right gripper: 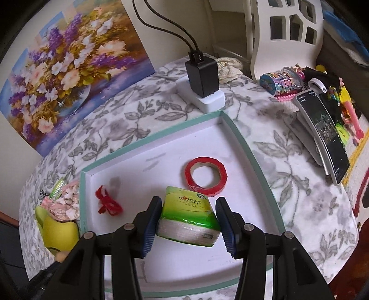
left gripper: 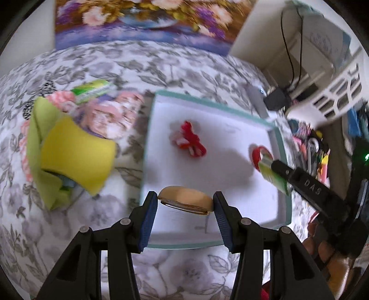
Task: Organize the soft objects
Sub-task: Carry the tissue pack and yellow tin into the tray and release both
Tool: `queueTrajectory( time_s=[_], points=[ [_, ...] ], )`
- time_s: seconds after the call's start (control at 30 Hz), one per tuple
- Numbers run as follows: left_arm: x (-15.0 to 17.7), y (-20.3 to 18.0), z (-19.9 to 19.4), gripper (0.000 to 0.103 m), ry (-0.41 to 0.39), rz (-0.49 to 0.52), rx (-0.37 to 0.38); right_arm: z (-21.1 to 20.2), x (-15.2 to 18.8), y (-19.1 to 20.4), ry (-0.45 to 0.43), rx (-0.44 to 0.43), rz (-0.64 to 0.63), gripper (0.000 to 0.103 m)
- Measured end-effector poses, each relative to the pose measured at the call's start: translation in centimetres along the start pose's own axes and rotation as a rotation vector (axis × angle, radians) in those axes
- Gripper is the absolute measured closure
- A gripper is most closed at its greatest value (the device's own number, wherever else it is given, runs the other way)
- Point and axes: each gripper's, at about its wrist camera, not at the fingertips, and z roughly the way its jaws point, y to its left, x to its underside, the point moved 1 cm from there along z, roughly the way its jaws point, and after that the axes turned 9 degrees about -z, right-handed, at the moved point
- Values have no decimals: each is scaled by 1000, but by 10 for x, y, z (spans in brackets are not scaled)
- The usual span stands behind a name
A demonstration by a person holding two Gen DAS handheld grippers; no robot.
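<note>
Both wrist cameras look steeply down along their own claw fingers, close above the bench. Shared ground — the teal-rimmed tray (left gripper: 280, 143) (right gripper: 249, 147), the flower painting (left gripper: 143, 20) (right gripper: 69, 76) behind it. Left view stands at the tray's near edge; right view sits over its interior.

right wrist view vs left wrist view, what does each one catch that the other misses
Only the right wrist view shows the phone on its stand and the black charger plugged into a white block.

Only the left wrist view shows the tan round object gripped by the left gripper.

Both show the teal-rimmed tray, the red tape roll, the red ribbon, the yellow sponge, and the green tissue pack held by the right gripper.
</note>
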Motion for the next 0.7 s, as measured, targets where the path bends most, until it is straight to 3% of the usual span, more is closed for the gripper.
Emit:
queueTrajectory(
  time_s=[0.37,0.5,0.7],
  points=[
    [5,-20,36,51,54,81,-50,11,6,10,67,6,-59,51],
    [1,-19,37,40,49,77,-43,10,7,10,82,7,-75,51],
    [-2,-17,34,38,33,60,-48,8,7,13,92,3,-95,51]
  ],
)
